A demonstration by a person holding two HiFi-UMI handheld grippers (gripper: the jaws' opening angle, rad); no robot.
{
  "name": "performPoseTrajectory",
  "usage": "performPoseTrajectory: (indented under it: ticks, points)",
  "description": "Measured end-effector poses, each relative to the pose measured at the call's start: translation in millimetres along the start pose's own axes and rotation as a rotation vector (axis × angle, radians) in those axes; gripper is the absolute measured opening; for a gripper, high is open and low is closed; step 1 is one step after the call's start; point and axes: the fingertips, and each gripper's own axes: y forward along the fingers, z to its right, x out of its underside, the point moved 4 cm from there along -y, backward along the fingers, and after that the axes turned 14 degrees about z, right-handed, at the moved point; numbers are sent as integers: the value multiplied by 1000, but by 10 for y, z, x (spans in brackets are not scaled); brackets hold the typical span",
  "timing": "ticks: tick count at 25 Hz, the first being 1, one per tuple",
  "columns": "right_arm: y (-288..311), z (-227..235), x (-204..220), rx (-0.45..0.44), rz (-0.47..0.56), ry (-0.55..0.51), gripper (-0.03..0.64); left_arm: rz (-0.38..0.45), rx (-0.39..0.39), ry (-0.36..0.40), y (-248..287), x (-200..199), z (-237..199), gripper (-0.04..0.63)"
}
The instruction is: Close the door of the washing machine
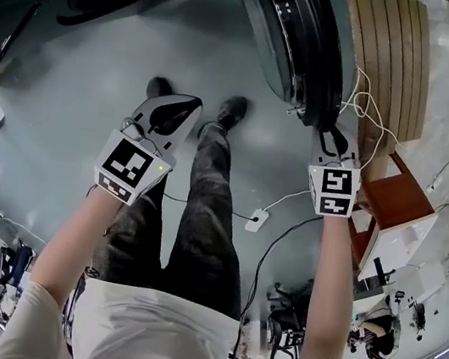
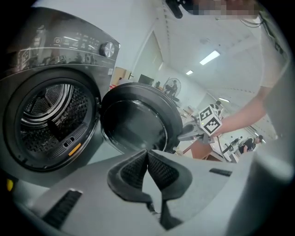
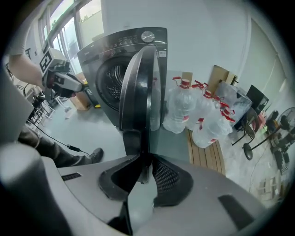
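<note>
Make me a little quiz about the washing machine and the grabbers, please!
1. True or false: the door of the washing machine is fully shut.
2. What sits between the fingers of the right gripper? A the door's edge, B a towel, C a sock.
3. Fill in: the fingers of the left gripper are pressed ____, holding nothing.
Key: 1 false; 2 A; 3 together.

Your head camera looks steeply down to the floor [image 1: 74,105], the door [image 1: 293,32] at its top edge. The camera on your left gripper [image 1: 174,114] faces the washing machine [image 2: 55,50] front from nearby. The one on your right gripper [image 1: 331,139] looks close along the door's edge. All three share the door.
</note>
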Motion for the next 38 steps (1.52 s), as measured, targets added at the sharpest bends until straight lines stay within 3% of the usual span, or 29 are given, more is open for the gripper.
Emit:
performPoseTrajectory:
  ticks: [11,22,38]
  points:
    - [233,-991,-136,-8,2,137,114,8,-11,-18,-547,224,-332,9]
    - [601,-1908,-474,-71,12,334,147,28,-100,-66,-1069,523,-732,9]
    - [1289,-2770,-1082,-174,-5,420,198,90,-260,-160,-1662,814,-1250,9]
